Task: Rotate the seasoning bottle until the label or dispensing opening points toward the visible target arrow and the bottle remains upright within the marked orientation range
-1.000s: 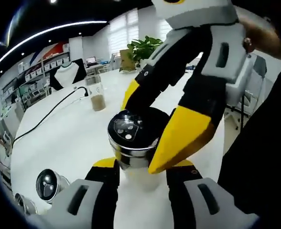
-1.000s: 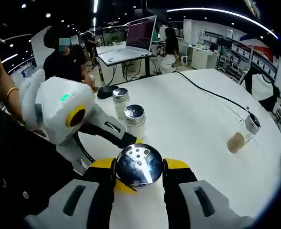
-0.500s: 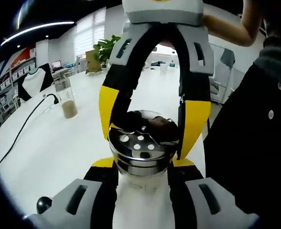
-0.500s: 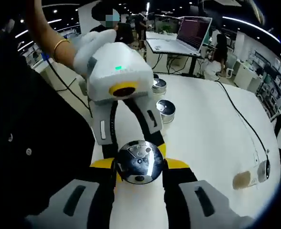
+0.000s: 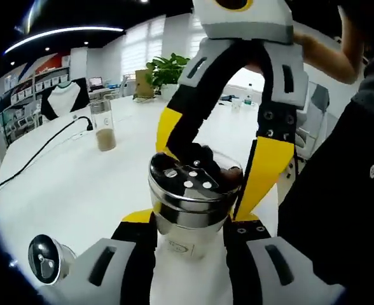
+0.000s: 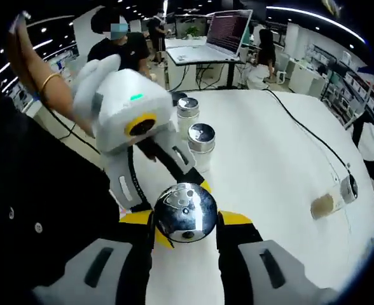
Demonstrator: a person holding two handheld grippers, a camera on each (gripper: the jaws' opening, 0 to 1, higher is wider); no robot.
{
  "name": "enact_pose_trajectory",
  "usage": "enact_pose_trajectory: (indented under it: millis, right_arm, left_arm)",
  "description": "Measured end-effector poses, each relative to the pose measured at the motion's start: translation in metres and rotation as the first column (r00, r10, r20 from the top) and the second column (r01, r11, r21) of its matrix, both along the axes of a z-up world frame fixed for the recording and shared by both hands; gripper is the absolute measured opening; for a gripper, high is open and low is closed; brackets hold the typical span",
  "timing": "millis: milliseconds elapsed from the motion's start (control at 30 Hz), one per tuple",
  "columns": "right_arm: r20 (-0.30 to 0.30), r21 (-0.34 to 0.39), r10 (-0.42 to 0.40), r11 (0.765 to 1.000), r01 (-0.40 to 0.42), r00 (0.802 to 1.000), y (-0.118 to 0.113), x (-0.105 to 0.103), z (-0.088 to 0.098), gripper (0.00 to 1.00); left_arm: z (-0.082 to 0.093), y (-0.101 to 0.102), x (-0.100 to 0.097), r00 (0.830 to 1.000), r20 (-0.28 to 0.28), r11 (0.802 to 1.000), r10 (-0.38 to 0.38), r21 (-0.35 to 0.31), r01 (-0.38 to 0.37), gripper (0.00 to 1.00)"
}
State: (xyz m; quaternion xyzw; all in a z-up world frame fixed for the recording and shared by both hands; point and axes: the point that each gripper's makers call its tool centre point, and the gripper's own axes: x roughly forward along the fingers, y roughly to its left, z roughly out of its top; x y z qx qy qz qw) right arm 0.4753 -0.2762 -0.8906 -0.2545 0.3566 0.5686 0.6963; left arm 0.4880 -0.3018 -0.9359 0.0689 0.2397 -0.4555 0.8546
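I have the seasoning bottle (image 5: 190,203) standing upright on the white tabletop (image 5: 66,184), pinned from two sides. My left hand-held gripper (image 5: 188,230) is clamped on its glass body just under the steel cap; my right hand-held gripper (image 6: 186,227) is clamped around the shiny cap from the opposite side, and in the left gripper view it arches over the bottle from the far side.

Since half a second ago the right tool has swung: in the left gripper view its yellow jaws then stood square on either side of the cap, and now the whole tool leans over to the right with one jaw crossing behind the lid. The patch of shaker holes (image 5: 188,178) on the lid sits a little differently as well, though part of that could be my own hand moving the camera. I read this as the turn being under way, cap and bottle going round between the two grips.

I see no target arrow or marked range, so I cannot judge how much turn is left. The bottle looks upright, not tipped.

Near left sits a spare shaker (image 5: 45,258); a glass jar (image 5: 103,124) with brown powder stands well apart, far left. Two more shakers (image 6: 201,138) stand behind.
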Motion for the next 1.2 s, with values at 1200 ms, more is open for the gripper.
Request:
enact_pose_trajectory:
  millis: [1200]
  right_arm:
    - [-0.009,-0.004,0.276,0.961,-0.276,0.961,0.003,-0.004,0.001,0.37]
  left_arm:
    - [-0.005,-0.004,-0.006,0.995,0.003,0.99,-0.097,0.108,0.096,0.43]
